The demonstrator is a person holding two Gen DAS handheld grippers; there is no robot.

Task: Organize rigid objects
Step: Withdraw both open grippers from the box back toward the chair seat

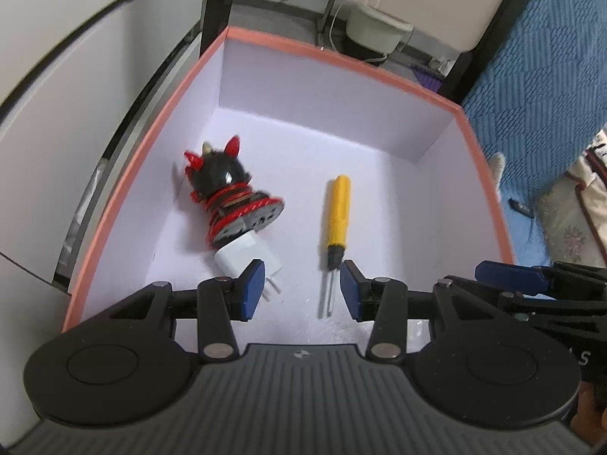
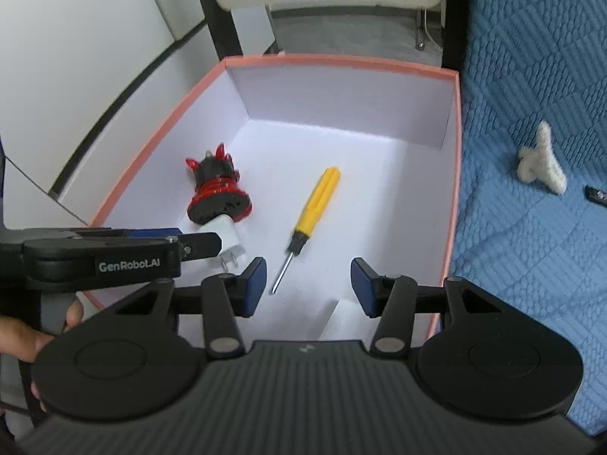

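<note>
A pink-rimmed box (image 1: 341,57) (image 2: 341,62) with a white inside holds a yellow-handled screwdriver (image 1: 335,212) (image 2: 313,204), a black and red figurine (image 1: 224,189) (image 2: 216,193) lying on its side, and a white charger plug (image 1: 246,256) (image 2: 227,233) against it. My left gripper (image 1: 301,290) is open and empty over the box's near edge, its fingers either side of the screwdriver tip. My right gripper (image 2: 307,288) is open and empty just right of it, above the box's near side. The left gripper (image 2: 159,242) also shows in the right wrist view.
The box sits beside a blue quilted cover (image 2: 531,227) on its right. A small white fluffy thing (image 2: 542,163) and a small dark object (image 2: 595,193) lie on the cover. White panels (image 1: 57,132) stand left, chair legs (image 2: 224,11) behind.
</note>
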